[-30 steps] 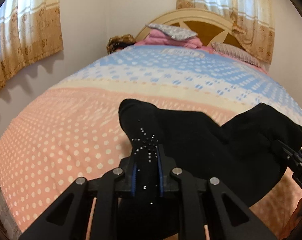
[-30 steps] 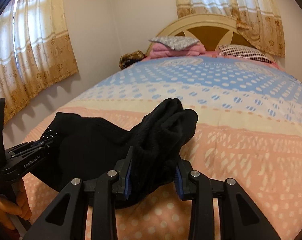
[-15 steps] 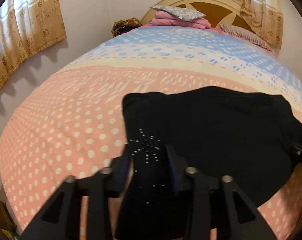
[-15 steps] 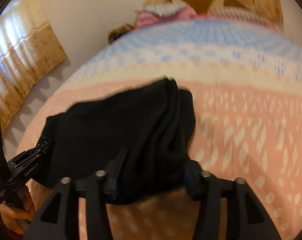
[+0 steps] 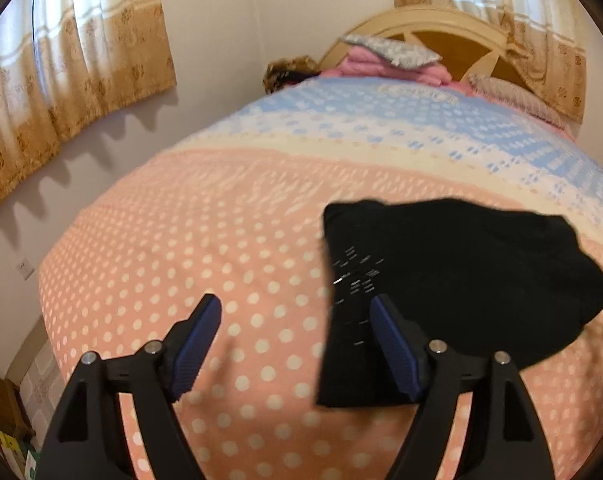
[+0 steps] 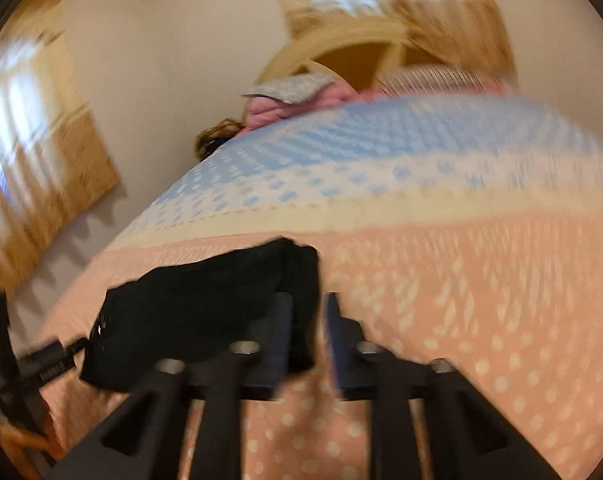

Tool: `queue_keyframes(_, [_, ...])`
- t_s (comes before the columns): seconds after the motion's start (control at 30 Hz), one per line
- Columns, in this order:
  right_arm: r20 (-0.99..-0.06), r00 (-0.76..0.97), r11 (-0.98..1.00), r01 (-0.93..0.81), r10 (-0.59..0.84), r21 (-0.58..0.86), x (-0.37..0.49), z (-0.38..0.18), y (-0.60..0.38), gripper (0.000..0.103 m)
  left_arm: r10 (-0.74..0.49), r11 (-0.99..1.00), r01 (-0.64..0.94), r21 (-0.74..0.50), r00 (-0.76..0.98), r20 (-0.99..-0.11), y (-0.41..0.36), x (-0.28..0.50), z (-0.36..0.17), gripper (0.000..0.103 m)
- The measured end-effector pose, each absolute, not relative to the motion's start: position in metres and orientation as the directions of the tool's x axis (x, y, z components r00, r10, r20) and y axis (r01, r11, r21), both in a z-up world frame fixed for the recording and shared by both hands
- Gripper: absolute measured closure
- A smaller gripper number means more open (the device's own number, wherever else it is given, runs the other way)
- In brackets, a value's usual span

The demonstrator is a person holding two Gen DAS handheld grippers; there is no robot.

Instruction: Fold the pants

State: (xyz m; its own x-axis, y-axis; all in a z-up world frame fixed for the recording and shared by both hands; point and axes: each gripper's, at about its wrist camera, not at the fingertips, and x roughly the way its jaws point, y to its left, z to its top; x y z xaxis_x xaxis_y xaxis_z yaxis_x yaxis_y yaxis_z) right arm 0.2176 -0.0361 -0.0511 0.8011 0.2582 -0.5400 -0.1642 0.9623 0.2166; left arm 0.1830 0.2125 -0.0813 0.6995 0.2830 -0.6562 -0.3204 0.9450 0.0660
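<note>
Both grippers are off the black pants (image 5: 461, 280), which lie folded on the pink dotted bedspread (image 5: 181, 280). Left gripper (image 5: 297, 344) has just been opening, jaws wide, cloth edge by one pad. Right gripper (image 6: 307, 336) has just been closing, narrow, nothing pinched. Soft, light, floppy knit; I'd grab edges or corners.

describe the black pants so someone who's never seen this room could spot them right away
Start at the big bed with its pink, cream and blue dotted cover. On the pink band nearest the cameras lies a folded black bundle, the pants. They are the only dark thing on the cover, with small silvery studs near one edge.
</note>
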Motion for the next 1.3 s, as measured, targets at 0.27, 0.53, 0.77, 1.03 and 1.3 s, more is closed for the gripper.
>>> queue_keyframes(0.27, [-0.667, 0.692, 0.956, -0.267, 0.277, 0.119, 0.238, -0.078, 0.013, 0.088, 0.213, 0.970, -0.234, 0.060, 0.712, -0.669, 0.169, 0.201, -0.089, 0.029])
queue_keyframes(0.53, [-0.688, 0.660, 0.952, -0.246, 0.303, 0.184, 0.246, -0.103, 0.002, 0.088, 0.201, 0.970, -0.239, 0.047, 0.677, -0.708, 0.167, 0.205, -0.115, 0.029])
queue_keyframes(0.77, [-0.690, 0.673, 0.960, -0.248, 0.267, 0.130, 0.242, -0.102, 0.009, 0.088, 0.197, 0.968, -0.250, 0.030, 0.678, -0.708, 0.171, 0.197, -0.119, 0.028])
queue_keyframes(1.03, [-0.690, 0.645, 0.942, -0.279, 0.329, 0.188, 0.239, -0.100, 0.005, 0.064, 0.171, 0.974, -0.225, 0.020, 0.674, -0.719, 0.167, 0.181, -0.110, 0.028])
queue_keyframes(1.3, [-0.654, 0.664, 0.931, -0.227, 0.362, 0.284, 0.179, -0.083, 0.004, 0.043, 0.096, 0.982, -0.182, -0.042, 0.685, -0.722, 0.159, 0.152, -0.098, 0.028])
